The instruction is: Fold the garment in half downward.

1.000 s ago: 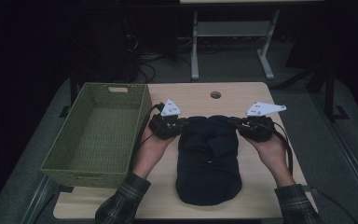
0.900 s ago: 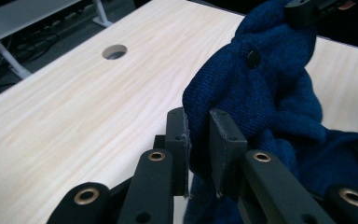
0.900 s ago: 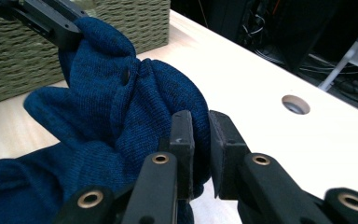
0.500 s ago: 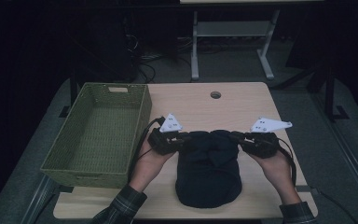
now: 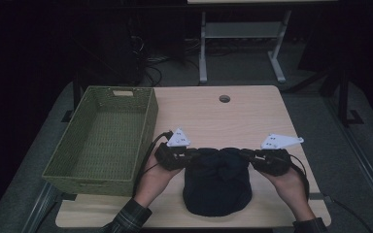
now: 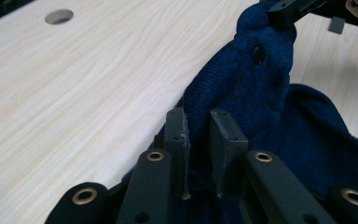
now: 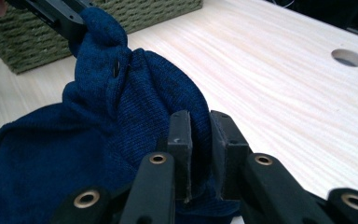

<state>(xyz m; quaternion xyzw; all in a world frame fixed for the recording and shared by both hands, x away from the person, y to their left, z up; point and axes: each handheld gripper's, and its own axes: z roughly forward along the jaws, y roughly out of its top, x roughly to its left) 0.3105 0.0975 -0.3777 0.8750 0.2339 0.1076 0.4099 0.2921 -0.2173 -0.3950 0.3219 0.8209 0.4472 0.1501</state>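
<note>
Two jaws-eye close-ups: dark button on blue knit garment

Matt blue knit cloth; pale smooth wood table; woven basket.

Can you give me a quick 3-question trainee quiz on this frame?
1. True or false: the basket has the garment inside it.
2. What do the left gripper and the right gripper each hold? A) the basket's rim B) a fold of the blue knit garment C) nothing
3. Which feature marks the table near its far edge?

Key:
1. False. The garment lies on the table beside the basket.
2. B. Each gripper's jaws pinch the knit, at opposite ends of its far edge.
3. A round hole.
</note>
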